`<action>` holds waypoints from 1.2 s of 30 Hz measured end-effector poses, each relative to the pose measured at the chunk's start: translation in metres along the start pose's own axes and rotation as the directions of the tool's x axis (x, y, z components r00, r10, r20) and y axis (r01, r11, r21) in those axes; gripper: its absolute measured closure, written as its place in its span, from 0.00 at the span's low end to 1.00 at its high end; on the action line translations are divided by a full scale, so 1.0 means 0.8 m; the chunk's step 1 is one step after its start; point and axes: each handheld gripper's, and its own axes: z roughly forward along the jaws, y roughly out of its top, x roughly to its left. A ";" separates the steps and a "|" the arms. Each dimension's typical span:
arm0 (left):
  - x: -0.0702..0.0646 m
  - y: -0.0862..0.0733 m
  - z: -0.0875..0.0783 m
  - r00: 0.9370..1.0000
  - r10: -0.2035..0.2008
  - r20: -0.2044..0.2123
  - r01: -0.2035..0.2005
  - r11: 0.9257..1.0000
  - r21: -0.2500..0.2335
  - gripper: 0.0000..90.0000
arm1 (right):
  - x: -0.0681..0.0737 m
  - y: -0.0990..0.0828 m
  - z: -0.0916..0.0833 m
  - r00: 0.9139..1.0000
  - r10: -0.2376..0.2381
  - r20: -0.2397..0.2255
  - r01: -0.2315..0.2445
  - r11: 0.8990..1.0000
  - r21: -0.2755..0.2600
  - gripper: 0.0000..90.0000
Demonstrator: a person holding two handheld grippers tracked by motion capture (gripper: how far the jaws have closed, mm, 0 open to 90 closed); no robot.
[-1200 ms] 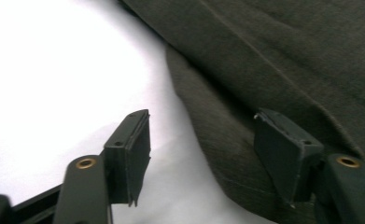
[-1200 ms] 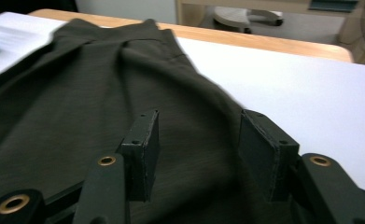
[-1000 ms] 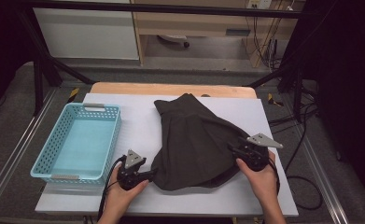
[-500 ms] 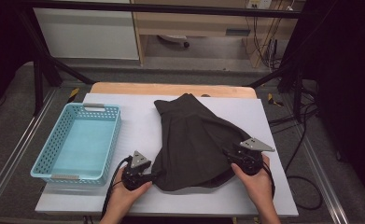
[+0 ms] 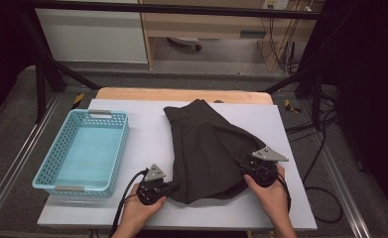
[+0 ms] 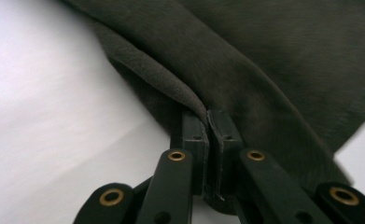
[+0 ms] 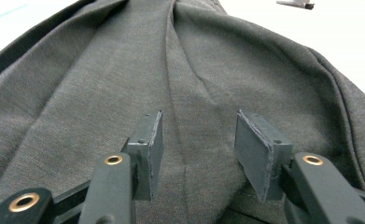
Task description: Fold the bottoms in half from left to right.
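Fingers of the left gripper (image 6: 208, 140) have just closed, pinching the dark grey fabric garment's (image 5: 209, 148) lower-left hem for lifting; the right gripper (image 7: 199, 154) stands half-open above cloth.

The white worktop (image 5: 147, 136) carries a dark garment (image 5: 209, 148) near its middle and a blue basket (image 5: 118, 151) at its left.

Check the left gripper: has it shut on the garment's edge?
Shut on it. In the left gripper view the left gripper has just closed, its pads pinching the dark garment at its edge.
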 end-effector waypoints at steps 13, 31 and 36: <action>-0.026 -0.002 0.019 0.999 0.034 0.033 -0.035 0.999 0.027 0.96 | -0.005 -0.010 -0.014 1.000 -0.003 0.006 0.003 1.000 0.012 0.51; -0.025 -0.006 0.017 0.999 0.045 -0.008 -0.045 0.999 0.010 0.75 | -0.008 -0.041 -0.014 1.000 -0.027 -0.005 0.027 0.997 0.072 0.87; -0.024 -0.006 0.017 0.999 0.036 -0.012 -0.036 0.999 0.010 0.71 | -0.006 -0.029 -0.031 1.000 -0.015 -0.021 0.016 0.999 0.035 0.98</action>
